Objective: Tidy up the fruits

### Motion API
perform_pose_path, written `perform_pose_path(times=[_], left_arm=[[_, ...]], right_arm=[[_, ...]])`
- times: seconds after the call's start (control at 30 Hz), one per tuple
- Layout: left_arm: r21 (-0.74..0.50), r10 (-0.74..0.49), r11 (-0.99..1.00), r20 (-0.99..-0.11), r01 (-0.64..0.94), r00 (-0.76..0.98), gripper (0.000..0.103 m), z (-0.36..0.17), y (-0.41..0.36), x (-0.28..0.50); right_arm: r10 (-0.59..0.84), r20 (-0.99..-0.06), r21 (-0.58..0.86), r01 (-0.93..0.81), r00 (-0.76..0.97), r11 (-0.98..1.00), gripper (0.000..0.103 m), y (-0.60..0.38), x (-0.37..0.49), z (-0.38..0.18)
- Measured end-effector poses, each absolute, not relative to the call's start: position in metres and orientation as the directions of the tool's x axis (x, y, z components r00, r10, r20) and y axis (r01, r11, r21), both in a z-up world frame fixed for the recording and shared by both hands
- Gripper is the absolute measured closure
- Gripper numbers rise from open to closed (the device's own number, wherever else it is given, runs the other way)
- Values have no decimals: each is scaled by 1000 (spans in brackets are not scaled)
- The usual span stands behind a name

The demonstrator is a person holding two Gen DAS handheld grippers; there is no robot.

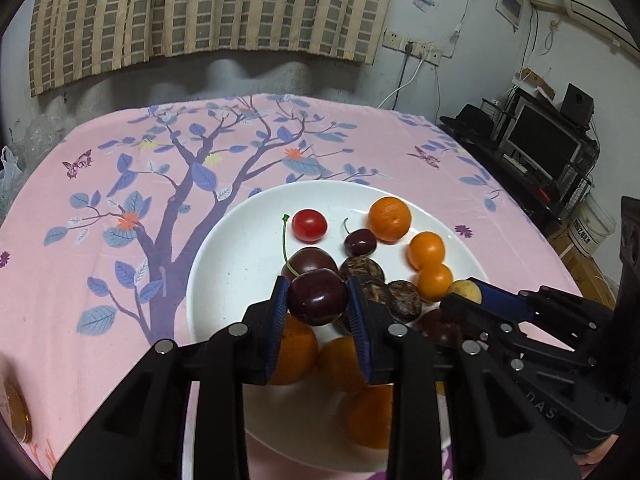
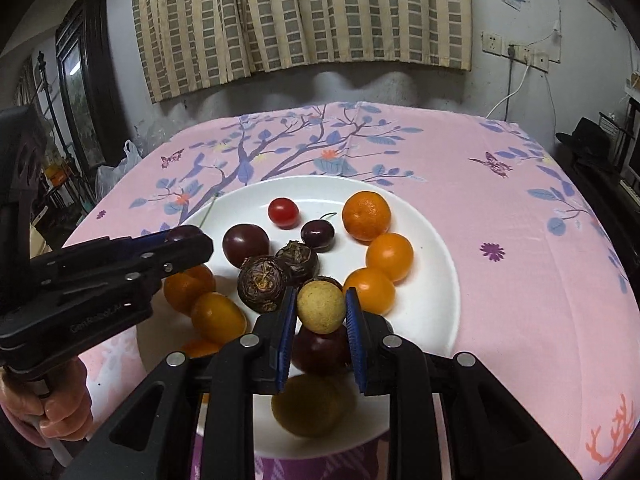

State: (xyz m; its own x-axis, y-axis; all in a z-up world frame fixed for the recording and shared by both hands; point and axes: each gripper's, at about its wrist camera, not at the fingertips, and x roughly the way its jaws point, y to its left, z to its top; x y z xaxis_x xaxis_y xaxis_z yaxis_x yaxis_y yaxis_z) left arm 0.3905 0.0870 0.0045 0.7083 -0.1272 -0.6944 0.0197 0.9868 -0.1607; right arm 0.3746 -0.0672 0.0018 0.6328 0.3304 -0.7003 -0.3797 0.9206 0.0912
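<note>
A white plate (image 1: 224, 264) on the pink tablecloth holds mixed fruit: a cherry tomato (image 1: 309, 225), a small cherry (image 1: 360, 242), a tangerine (image 1: 389, 219), orange tomatoes (image 1: 427, 250), brown water chestnuts (image 1: 362, 271) and dark plums (image 1: 310, 260). My left gripper (image 1: 318, 300) is shut on a dark cherry (image 1: 318, 298) with a long green stem, held above the plate. My right gripper (image 2: 321, 307) is shut on a pale yellow round fruit (image 2: 321, 307), held above the plate's near side. The left gripper also shows in the right wrist view (image 2: 188, 240).
The flowered pink tablecloth (image 2: 500, 208) covers the table to its edges. A gold round thing (image 1: 16, 412) lies at the left edge. A striped curtain (image 1: 208, 12) hangs behind. A desk with a monitor (image 1: 540, 144) stands at right; plastic bags (image 2: 116, 168) at left.
</note>
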Motion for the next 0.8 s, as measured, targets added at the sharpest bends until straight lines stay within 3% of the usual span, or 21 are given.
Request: perform_pose_path(times=[0.1,0.13,0.17,0.2,0.23,0.27,0.3,0.43,0.57,0.8], left_arm=[[-153,-107,988,-700,-1,706,73,0,88,396],[-144,-95,990,-696,-8,712,66,-1,88,395],[-129,-78,992,-693,-17,717,51,0,87,393],[-113,-58,993,-690,-29,721,42,1,87,391],[-98,-27,994,-683,-55,730,29,4,87,386],[-96,-15,993,-677,-68,736,24,6,89,383],[-96,-11,993,-672,-72,741,23,10,89,377],[-55,37,994,-645,-94,763,8,24,93,341],[-10,90,992,-641,-125,762,7,22,101,298],[-43,95,986,-656,-162,749,7,6,116,228]], right_arm=[[326,-706,85,-382,629,920,78,-63,380,-1],[325,-706,81,-385,629,919,78,-62,380,-1],[327,-707,80,-388,627,918,78,-62,380,-1],[327,-707,81,-388,627,918,78,-62,380,-1],[328,-708,81,-390,626,917,67,-62,380,-1],[327,-707,79,-390,627,917,47,-62,378,1],[322,-699,74,-383,639,921,39,-64,374,4],[323,-666,44,-396,673,917,23,-73,347,17],[317,-664,23,-406,677,914,6,-86,314,13],[259,-669,-54,-393,697,918,5,-104,251,-5]])
